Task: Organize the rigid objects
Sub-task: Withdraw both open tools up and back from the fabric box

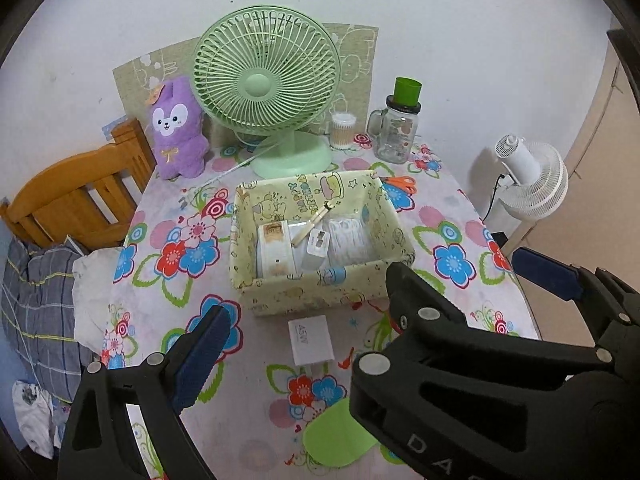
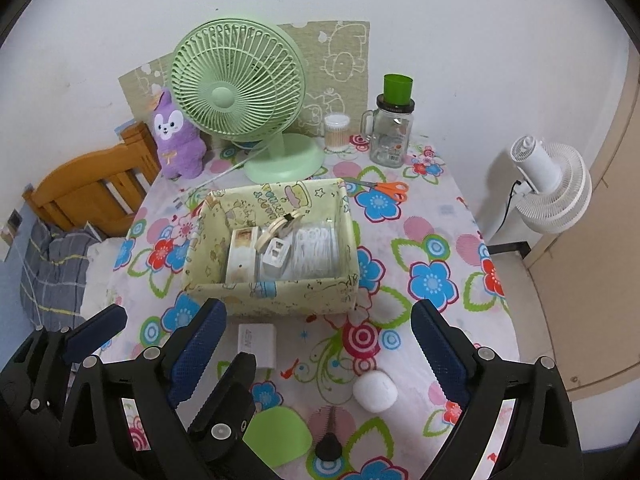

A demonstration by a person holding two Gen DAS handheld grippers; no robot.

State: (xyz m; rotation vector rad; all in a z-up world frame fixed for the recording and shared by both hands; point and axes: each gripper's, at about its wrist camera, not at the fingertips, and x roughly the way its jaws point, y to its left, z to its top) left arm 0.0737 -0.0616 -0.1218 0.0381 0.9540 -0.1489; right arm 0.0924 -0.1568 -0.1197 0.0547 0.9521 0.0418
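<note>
A yellow-green cartoon storage box (image 1: 320, 298) (image 2: 272, 294) stands mid-table, holding a tape roll (image 1: 276, 248), a wooden clip, a white plug (image 2: 276, 258) and a clear bag of white pieces. In front of it, a white 45W charger (image 1: 310, 342) (image 2: 256, 342) lies on the cloth. My left gripper (image 1: 320, 312) is open above the charger, holding nothing; its right finger is hidden behind the right gripper's body. My right gripper (image 2: 318, 320) is open and empty, over a white round puck (image 2: 375, 392). The two grippers overlap side by side.
A green flat piece (image 2: 278, 438) and a small black knob (image 2: 329, 446) lie near the front edge. Orange scissors (image 2: 388, 189), a green desk fan (image 1: 266, 88), a purple plush (image 1: 176, 128), a swab jar and a glass mug line the back. A wooden chair stands at the left.
</note>
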